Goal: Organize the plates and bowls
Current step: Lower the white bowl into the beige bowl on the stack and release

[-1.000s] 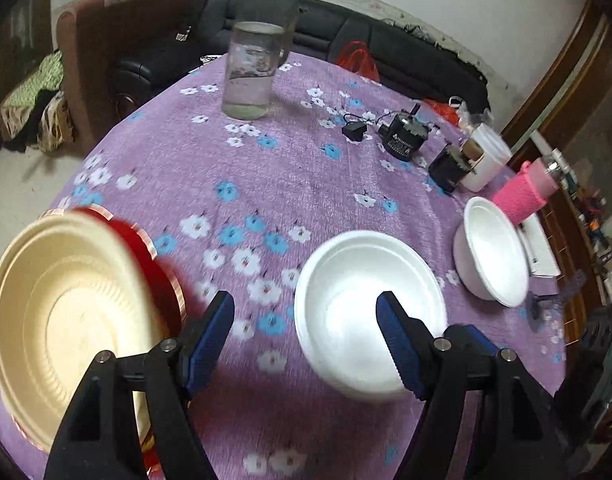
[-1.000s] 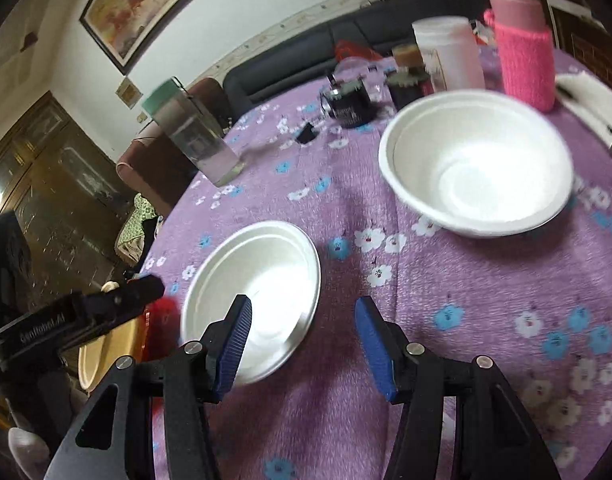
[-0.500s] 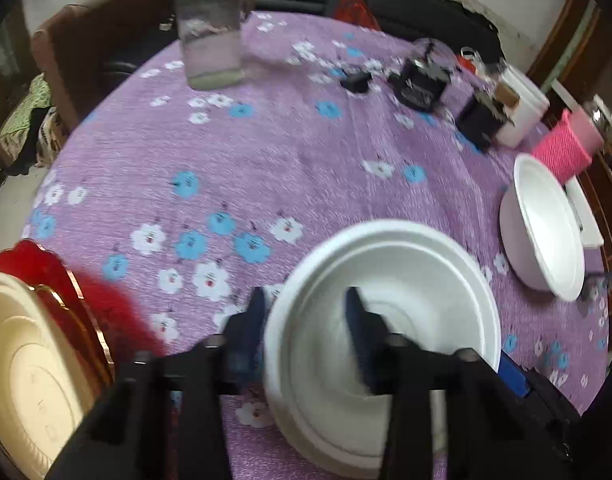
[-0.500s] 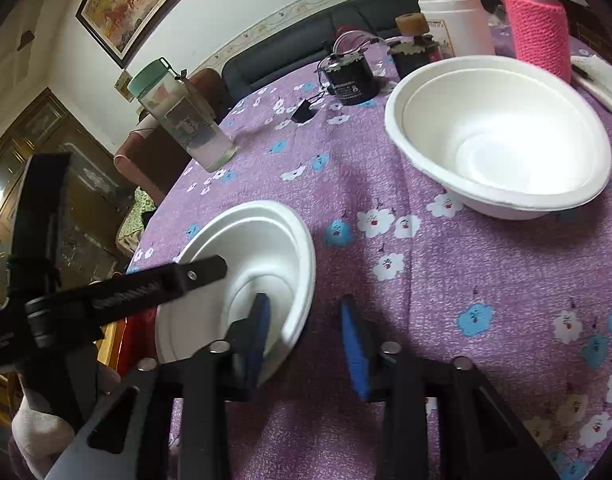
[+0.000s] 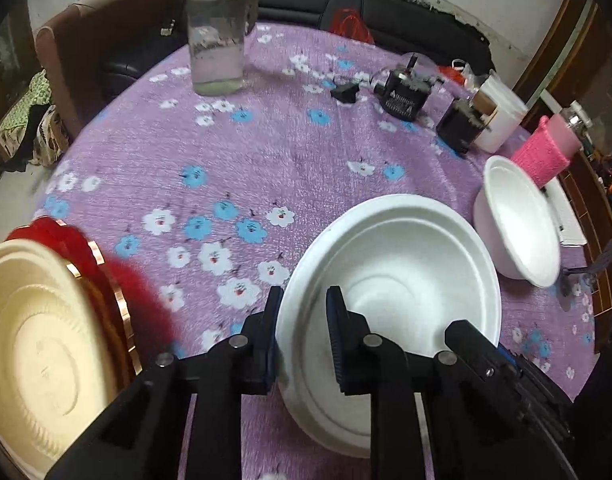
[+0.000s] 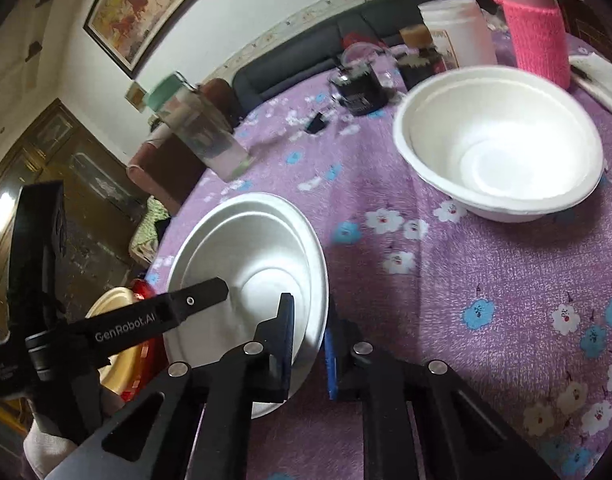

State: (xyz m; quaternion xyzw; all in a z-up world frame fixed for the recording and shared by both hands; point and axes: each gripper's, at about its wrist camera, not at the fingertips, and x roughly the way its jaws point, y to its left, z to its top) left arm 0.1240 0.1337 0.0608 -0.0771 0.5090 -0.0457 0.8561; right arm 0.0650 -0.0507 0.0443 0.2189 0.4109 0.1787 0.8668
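A round table wears a purple flowered cloth. White bowls sit right, yellow plate near left. Water bottle stands far.

Open purple cloth mid-table — water bottle, black gadgets, second white bowl along the far side.

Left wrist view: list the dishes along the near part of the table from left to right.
Cream plate stacked on a red plate → near white bowl, its rim between the left gripper's jaws → smaller white bowl, farther back at the right.
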